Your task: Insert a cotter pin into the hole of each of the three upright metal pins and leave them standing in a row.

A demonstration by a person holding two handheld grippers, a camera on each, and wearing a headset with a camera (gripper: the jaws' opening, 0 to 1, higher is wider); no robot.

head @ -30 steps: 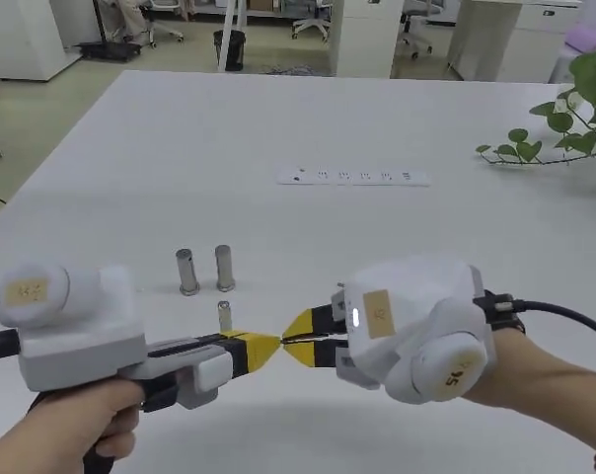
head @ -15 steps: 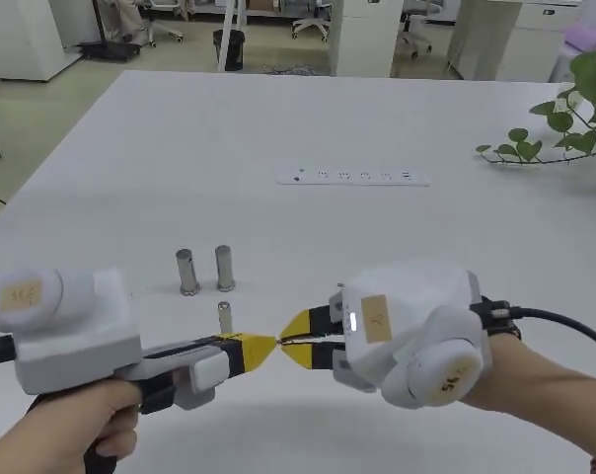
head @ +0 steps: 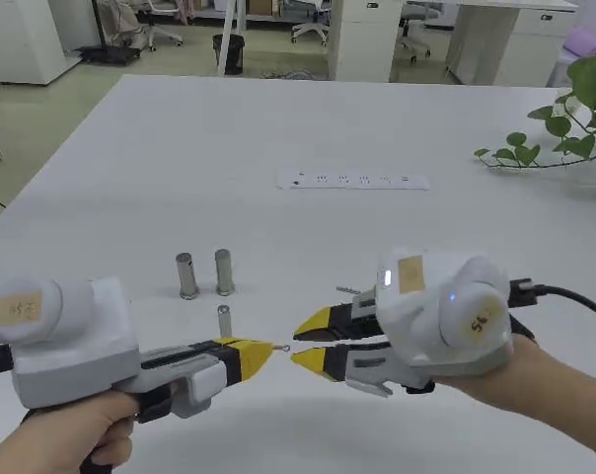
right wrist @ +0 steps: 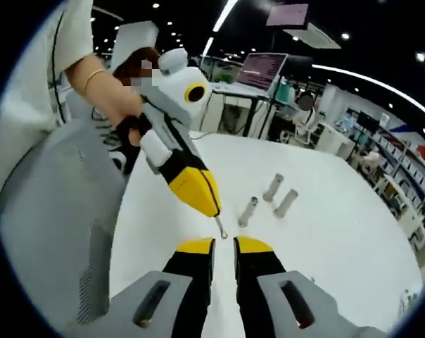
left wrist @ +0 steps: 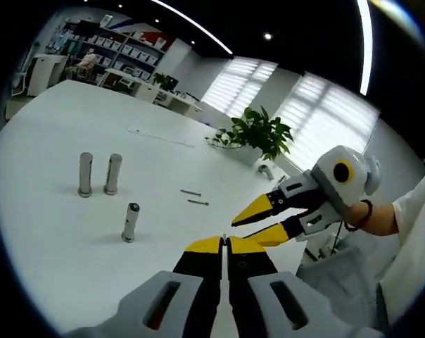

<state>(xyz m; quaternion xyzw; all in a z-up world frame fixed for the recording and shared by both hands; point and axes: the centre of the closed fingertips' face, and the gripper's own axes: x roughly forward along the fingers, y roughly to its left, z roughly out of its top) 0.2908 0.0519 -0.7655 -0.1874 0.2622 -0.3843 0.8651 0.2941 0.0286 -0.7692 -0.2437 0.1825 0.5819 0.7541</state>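
White table, three upright metal pins, white power strip, two loose cotter pins, leafy branch

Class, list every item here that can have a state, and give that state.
Left gripper: shut on a thin metal cotter pin.
Right gripper: open, empty.
Three silver metal pins: upright, no cotter pins inserted.
Two spare cotter pins: lying flat on the white table.

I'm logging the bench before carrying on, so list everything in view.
table: one, white, under everything.
metal pins: three, silver, upright left of centre, two paired, one nearer.
loose cotter pins: two, silver, lying right of the metal pins.
held cotter pin: one, silver, at the left claw's tip.
power strip: one, white, mid-table, farther back.
plant: one, green, far right.
left claw: one, yellow-tipped, shut on the held cotter pin.
right claw: one, yellow-tipped, open, facing the left claw.
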